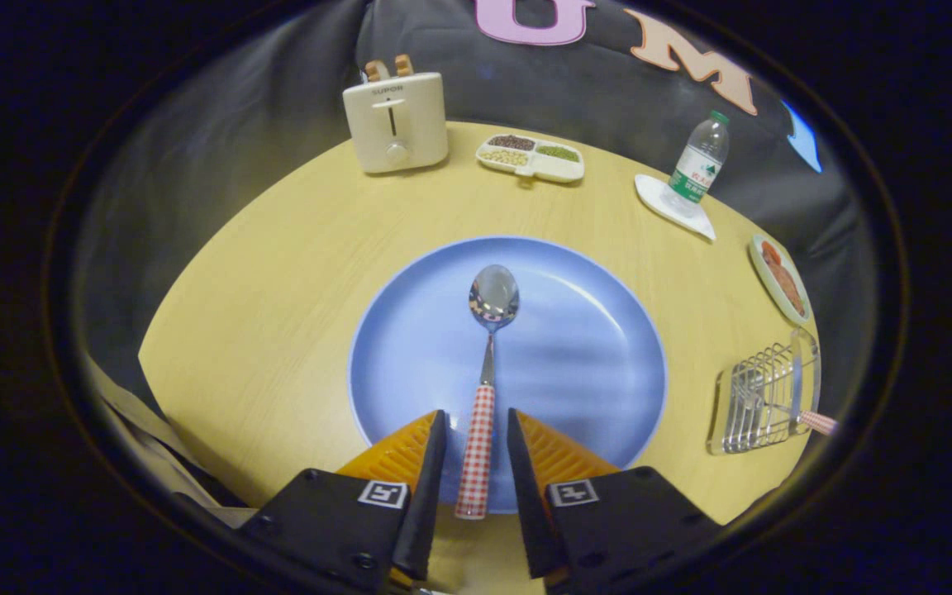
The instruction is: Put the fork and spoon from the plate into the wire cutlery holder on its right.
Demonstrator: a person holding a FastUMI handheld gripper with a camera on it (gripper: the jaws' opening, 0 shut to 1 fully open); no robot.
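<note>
A spoon (493, 296) with a red-and-white checked handle lies on the blue plate (575, 347), bowl pointing away from me, handle end reaching over the plate's near rim. My gripper (478, 417) is open, one finger on each side of the handle, with a small gap between each finger and the handle. To the right of the plate the wire cutlery holder (761, 405) stands near the table's edge. The fork (816, 422), with a matching checked handle, rests in the holder, handle sticking out to the right.
At the back of the round wooden table (278, 281) stand a cream toaster (394, 122) and a divided dish of beans (531, 157). A water bottle (700, 165) on a white coaster and a small plate of food (782, 279) sit beyond the holder.
</note>
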